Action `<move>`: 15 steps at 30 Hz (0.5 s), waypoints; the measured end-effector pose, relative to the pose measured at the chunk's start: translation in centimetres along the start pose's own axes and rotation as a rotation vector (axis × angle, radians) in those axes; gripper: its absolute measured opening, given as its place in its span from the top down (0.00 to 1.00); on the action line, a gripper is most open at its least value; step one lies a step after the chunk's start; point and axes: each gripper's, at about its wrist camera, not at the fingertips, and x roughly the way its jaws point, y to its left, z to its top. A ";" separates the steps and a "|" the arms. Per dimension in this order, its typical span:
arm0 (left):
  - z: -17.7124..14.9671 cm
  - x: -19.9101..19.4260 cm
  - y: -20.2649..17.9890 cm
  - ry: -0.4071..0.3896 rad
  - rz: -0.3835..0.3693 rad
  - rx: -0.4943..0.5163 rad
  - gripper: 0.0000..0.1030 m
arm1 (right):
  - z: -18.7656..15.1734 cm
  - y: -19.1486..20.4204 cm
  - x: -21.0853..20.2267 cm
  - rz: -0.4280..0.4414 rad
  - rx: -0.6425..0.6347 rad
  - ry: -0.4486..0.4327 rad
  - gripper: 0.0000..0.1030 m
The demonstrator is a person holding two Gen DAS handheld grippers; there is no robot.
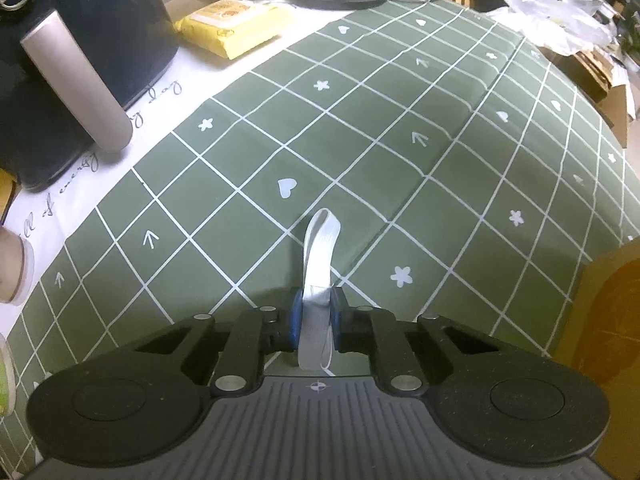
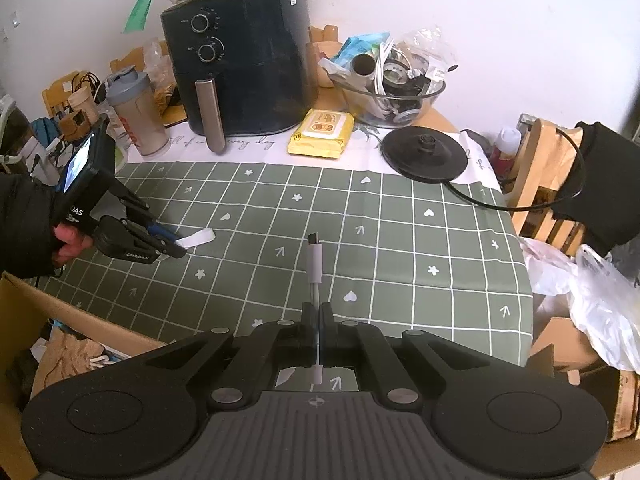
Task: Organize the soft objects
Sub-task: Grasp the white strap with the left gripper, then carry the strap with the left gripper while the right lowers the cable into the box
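Note:
My left gripper is shut on a folded loop of flat white band that sticks out forward over the green checked tablecloth. In the right wrist view the left gripper is at the table's left side with the white band poking out of it. My right gripper is shut on a white USB cable, whose plug end stands up in front of the jaws above the cloth's near edge.
A black air fryer, a yellow wipes pack, a shaker bottle, a glass bowl of clutter and a black kettle base line the back. A cardboard box sits below left. Plastic bags lie right.

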 end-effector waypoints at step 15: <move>-0.5 -6.7 0.1 -0.140 0.008 -0.093 0.86 | 1.3 0.6 -0.9 0.045 -0.029 -0.035 0.97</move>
